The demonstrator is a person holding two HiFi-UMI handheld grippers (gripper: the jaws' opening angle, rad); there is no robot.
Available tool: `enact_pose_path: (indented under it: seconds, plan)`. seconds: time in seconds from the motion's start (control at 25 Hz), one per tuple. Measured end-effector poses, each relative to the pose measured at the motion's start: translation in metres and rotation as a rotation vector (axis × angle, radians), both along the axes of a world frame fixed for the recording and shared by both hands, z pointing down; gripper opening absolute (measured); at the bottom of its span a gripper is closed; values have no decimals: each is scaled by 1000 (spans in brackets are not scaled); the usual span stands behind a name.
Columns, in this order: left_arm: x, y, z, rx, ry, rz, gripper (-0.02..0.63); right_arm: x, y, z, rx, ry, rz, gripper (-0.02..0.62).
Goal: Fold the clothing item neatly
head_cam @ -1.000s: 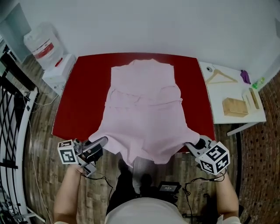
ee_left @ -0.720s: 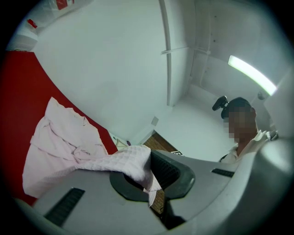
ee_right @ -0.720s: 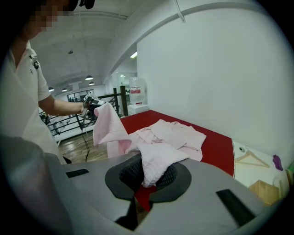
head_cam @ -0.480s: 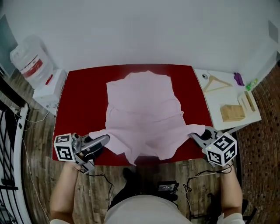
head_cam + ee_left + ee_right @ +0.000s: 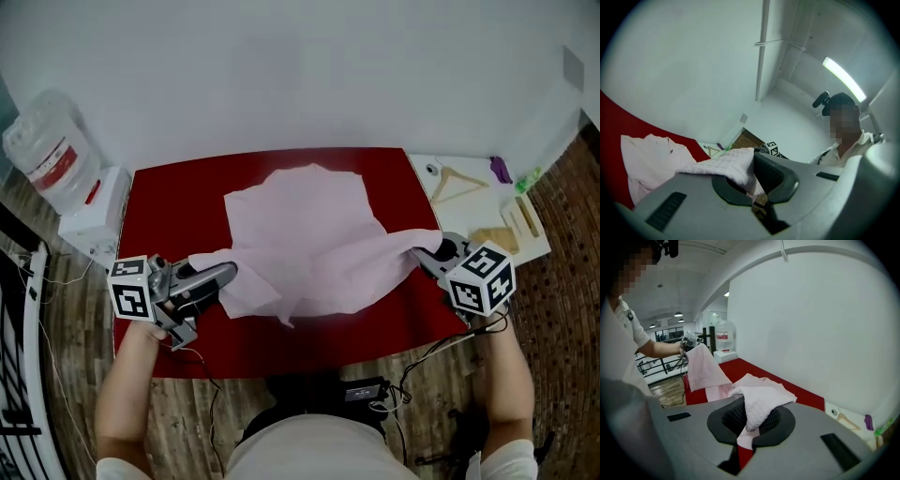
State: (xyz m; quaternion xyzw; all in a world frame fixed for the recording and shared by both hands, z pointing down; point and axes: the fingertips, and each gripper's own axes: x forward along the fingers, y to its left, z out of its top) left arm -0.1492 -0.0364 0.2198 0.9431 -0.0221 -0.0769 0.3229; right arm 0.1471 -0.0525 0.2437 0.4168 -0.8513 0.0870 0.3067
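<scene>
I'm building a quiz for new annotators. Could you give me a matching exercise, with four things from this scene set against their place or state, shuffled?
Things:
1. pink garment
2. wooden hanger
3. water jug
4. left gripper

Place or state:
A. lies on the white side table
B. shut on a corner of the pink garment
C. stands beyond the left end of the red table
D. spread on the red table, near edge lifted

Pairs: 1-D, 2-A, 3-C, 4-B
</scene>
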Motion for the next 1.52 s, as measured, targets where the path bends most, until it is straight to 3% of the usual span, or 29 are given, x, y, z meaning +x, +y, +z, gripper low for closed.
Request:
enact_pose_path:
  seconds: [0.24,0.44,0.72,0.92,1.12,1.52]
  plan:
    - [-4,-33,-21,39,-5,-27,11,3,-37,-25,34,23,-29,25]
    - [8,-84,-19,10,-26,-74,11,20,-91,-20,7,-3,-59,25]
    - [-1,-96,-3,-30,-59,-185,11,23,-107,-6,-6,-55,-111,25]
    - [-7,-115,18,-97,-99,-266,11,26,-129,9,-38,-90,-152,25]
    - [-7,-153,55,-184,-150,-285,11,33,-174,49,-120,-117,-160,25]
    - [-21,-204,130,-363,-161,-271,11,33,-224,123,-281,-96,-53,25]
